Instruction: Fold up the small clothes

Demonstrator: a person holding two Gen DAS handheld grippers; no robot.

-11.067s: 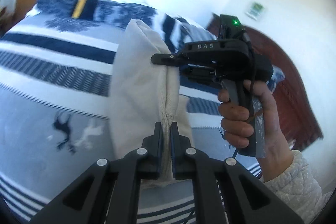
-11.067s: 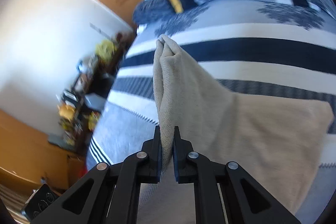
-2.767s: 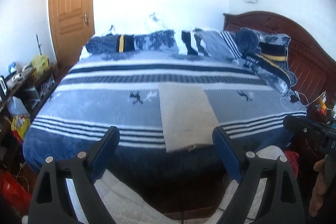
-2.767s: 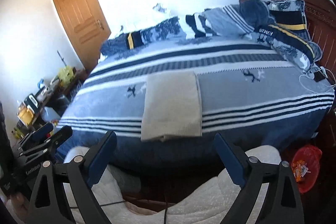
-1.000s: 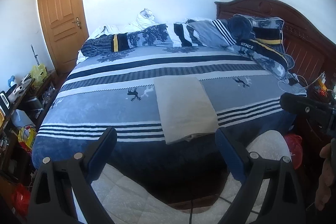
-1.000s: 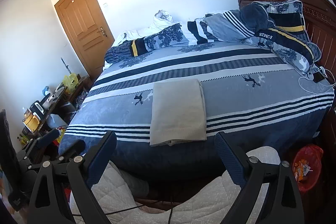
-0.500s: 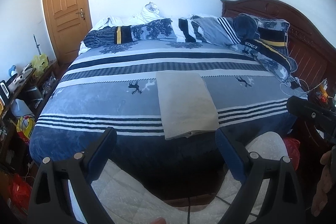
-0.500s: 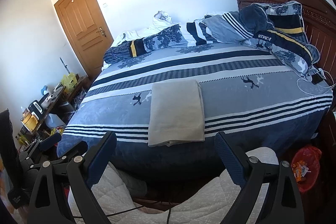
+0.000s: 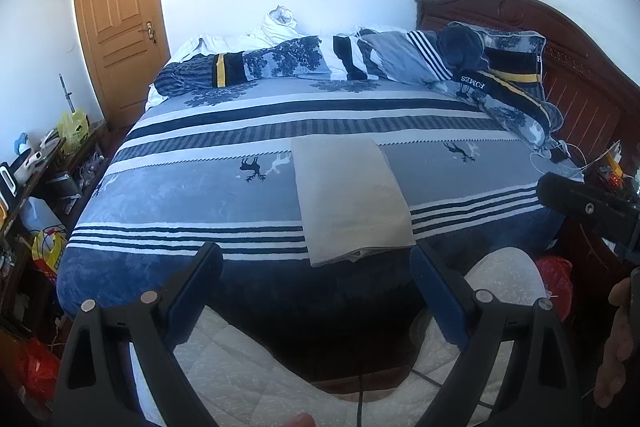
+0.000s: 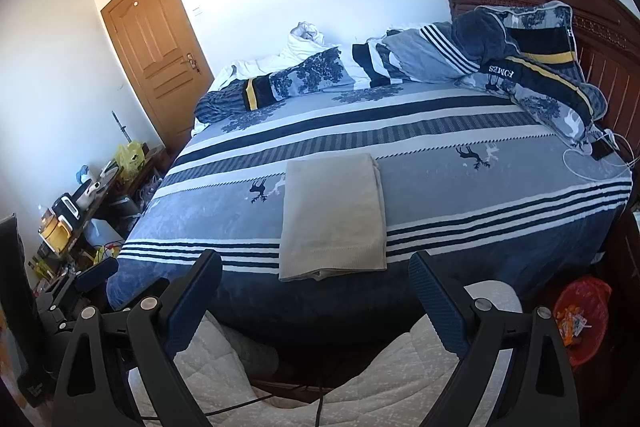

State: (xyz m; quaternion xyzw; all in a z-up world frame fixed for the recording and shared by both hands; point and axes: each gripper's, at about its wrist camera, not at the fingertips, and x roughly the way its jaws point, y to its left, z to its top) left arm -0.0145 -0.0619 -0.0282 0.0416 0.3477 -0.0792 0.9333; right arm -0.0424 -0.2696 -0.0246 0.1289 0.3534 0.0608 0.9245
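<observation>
1 folded beige cloth (image 9: 350, 201) lies flat near the front edge of 1 striped bed (image 9: 192, 187). 2 grippers, left (image 9: 316, 267) and right (image 10: 316, 265), hang spread wide, empty, well apart from it.

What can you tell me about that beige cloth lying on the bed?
The beige cloth is a plain, knit-looking garment folded into a neat, flat rectangle. It lies on the striped blue bedspread, its long side running away from the bed's near edge, and layered folds show at its near end. It rests beside a printed deer motif. Nothing else touches it; both claws are open and held well back from it.
</observation>
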